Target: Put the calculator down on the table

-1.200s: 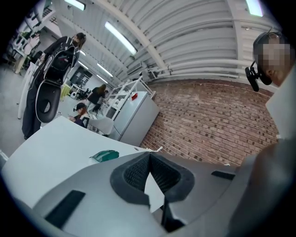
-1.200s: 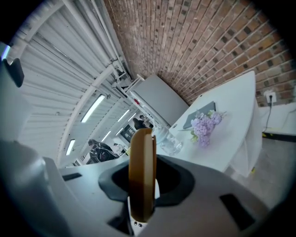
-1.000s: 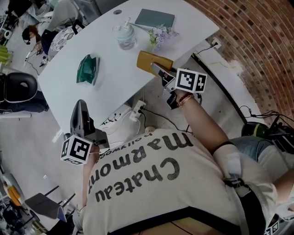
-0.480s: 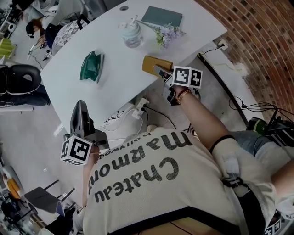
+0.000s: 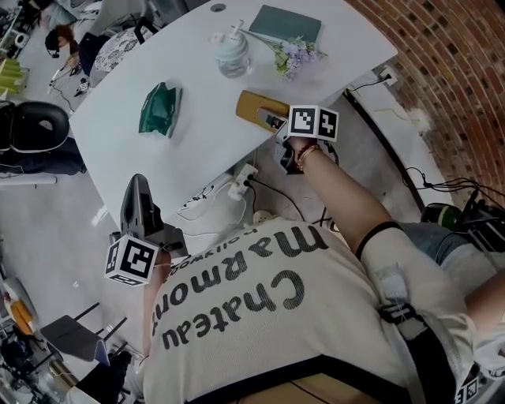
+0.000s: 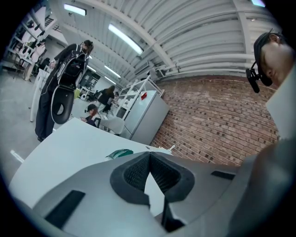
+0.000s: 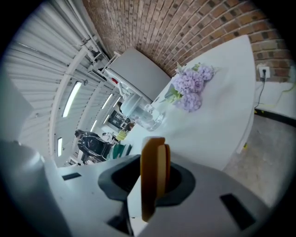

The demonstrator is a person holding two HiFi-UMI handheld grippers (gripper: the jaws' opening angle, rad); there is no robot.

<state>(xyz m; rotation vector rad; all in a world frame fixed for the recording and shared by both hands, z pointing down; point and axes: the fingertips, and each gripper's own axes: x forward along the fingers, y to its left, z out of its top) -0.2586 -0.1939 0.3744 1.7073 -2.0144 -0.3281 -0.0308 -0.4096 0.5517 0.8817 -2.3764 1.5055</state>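
The calculator [image 5: 256, 106] is a flat mustard-yellow slab, and my right gripper [image 5: 274, 121] is shut on its near end. It hangs low over the white table [image 5: 197, 138], just inside the near edge; whether it touches the top I cannot tell. In the right gripper view the calculator [image 7: 155, 171] shows edge-on between the pads of that gripper [image 7: 155, 187]. My left gripper [image 5: 138, 189] is held off the table's near left edge. In the left gripper view that gripper [image 6: 149, 157] is shut with nothing in it.
On the table lie a green pouch [image 5: 160, 109], a clear jar [image 5: 233, 52], purple flowers [image 5: 296, 55] and a teal notebook [image 5: 286, 24]. A power strip [image 5: 241, 183] with cables hangs under the near edge. A brick wall [image 5: 442, 71] stands at the right, a black chair [image 5: 31, 138] at the left.
My right gripper has sunk with the calculator, bringing it lower over the table's near edge. The left gripper has stayed where it was.
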